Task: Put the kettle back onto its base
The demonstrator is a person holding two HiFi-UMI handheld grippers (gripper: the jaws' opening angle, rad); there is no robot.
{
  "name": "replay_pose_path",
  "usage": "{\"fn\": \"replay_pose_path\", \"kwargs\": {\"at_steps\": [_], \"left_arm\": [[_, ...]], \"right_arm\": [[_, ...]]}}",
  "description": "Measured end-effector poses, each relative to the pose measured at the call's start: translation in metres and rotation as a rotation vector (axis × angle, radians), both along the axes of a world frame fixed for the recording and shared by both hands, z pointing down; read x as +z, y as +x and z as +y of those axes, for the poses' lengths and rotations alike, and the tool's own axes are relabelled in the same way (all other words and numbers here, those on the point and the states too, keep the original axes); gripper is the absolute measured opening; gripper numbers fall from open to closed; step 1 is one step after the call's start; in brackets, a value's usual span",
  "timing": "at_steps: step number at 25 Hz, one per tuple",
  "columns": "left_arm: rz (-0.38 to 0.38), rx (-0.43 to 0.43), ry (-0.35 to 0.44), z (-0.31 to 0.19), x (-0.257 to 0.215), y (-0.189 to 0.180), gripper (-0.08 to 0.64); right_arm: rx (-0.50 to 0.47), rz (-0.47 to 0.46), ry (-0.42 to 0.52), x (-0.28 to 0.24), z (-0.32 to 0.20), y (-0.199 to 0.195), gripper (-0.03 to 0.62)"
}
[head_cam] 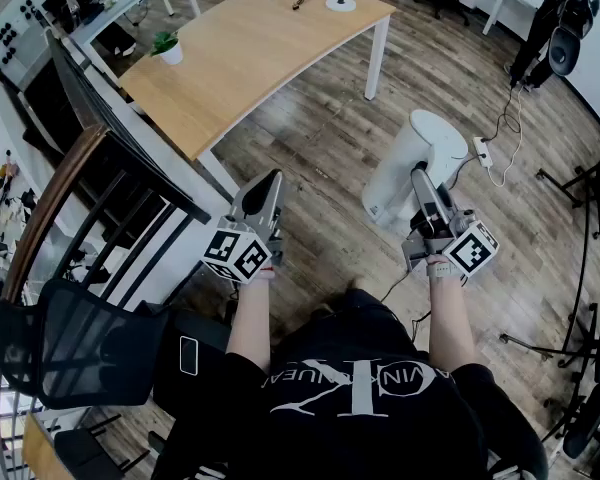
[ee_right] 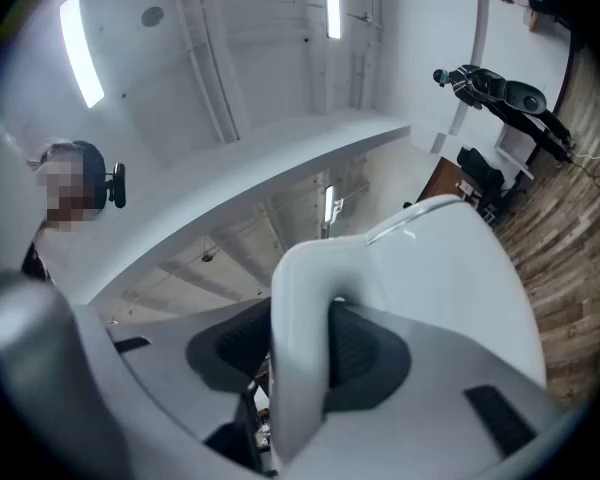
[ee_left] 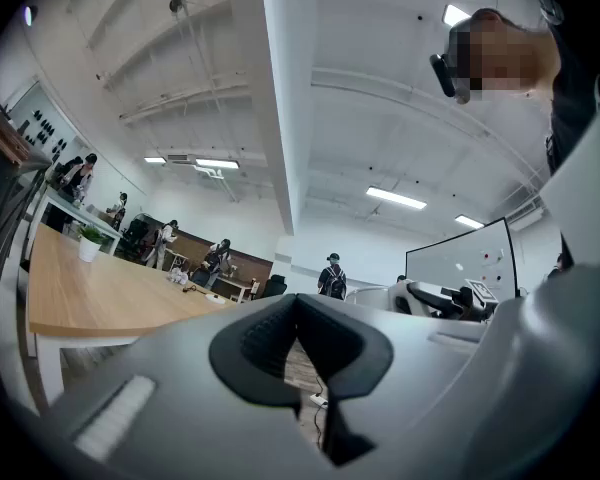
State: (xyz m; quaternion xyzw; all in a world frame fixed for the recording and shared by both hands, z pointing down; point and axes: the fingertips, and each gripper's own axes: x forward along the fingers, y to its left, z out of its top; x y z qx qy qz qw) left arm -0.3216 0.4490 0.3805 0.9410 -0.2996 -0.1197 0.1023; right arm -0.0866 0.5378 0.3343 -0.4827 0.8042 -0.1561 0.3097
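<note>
Right tool [head_cam: 421,175] clamped on the kettle [head_cam: 398,173] by its handle [ee_right: 298,318], airborne well apart from the table [head_cam: 230,68]; left tool [head_cam: 271,180] closed and empty; seating it on the likely base [head_cam: 340,4] at the table's far end is still to do.

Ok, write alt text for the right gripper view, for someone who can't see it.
The right gripper is clamped on the handle of a white kettle, held up against a white ceiling with strip lights. At right, wood floor shows.

Illumination: bright, even, from ceiling strip lamps [ee_left: 395,198]; slight glare round the lamps; shadows soft. Fisheye bending, dark vignetted corners; nearest foreground blurred.
</note>
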Motion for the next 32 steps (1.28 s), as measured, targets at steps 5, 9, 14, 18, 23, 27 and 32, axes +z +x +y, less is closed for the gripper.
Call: {"fn": "replay_pose_path", "kwargs": {"at_steps": [5, 9, 14, 18, 23, 27, 32], "left_arm": [[-0.014, -0.005, 0.005, 0.001, 0.002, 0.000, 0.012], [-0.030, -0.013, 0.009, -0.001, 0.001, 0.004, 0.012], [-0.053, -0.020, 0.023, -0.007, 0.001, 0.006, 0.011], [-0.069, -0.034, 0.032, -0.013, 0.000, 0.007, 0.011], [-0.082, -0.033, 0.041, -0.024, 0.000, 0.020, 0.012], [-0.105, -0.049, 0.050, -0.049, 0.003, 0.027, 0.011], [-0.091, -0.077, 0.031, -0.095, 0.010, 0.041, 0.011]], "right_arm": [[0.001, 0.040, -0.006, -0.001, 0.002, -0.001, 0.158], [-0.004, 0.100, -0.021, 0.000, 0.001, -0.002, 0.158], [0.004, 0.145, -0.025, 0.002, -0.003, -0.006, 0.158], [0.043, 0.222, -0.045, 0.007, -0.014, -0.014, 0.158], [0.112, 0.266, -0.070, 0.012, -0.037, -0.017, 0.158], [0.117, 0.246, -0.076, 0.016, -0.065, -0.012, 0.158], [0.095, 0.279, -0.087, 0.027, -0.111, -0.002, 0.158]]}}
